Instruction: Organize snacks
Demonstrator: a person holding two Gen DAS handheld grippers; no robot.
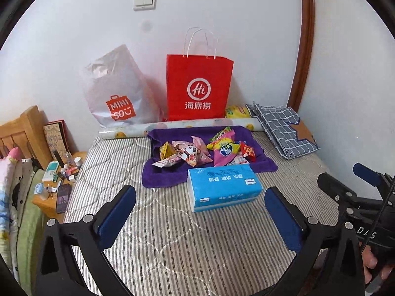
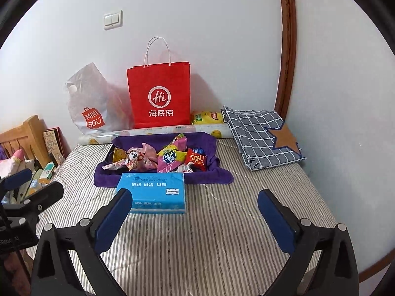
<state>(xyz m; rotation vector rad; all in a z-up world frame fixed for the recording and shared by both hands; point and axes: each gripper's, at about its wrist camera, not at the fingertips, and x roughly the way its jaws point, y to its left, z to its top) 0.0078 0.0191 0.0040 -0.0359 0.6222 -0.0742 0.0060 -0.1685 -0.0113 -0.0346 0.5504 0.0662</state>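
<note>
Purple towel (image 1: 172, 175) of snacks (image 1: 205, 150) lies well beyond both wide-open grippers.

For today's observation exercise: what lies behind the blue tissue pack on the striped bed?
Behind the blue tissue pack sits a purple towel-lined tray of snack packets; the tray's near edge is partly covered.

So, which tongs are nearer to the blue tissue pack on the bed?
Left, though only slightly. The left tongs sit open straight in front of the blue tissue pack; the right tongs are also open, offset to its right.
</note>
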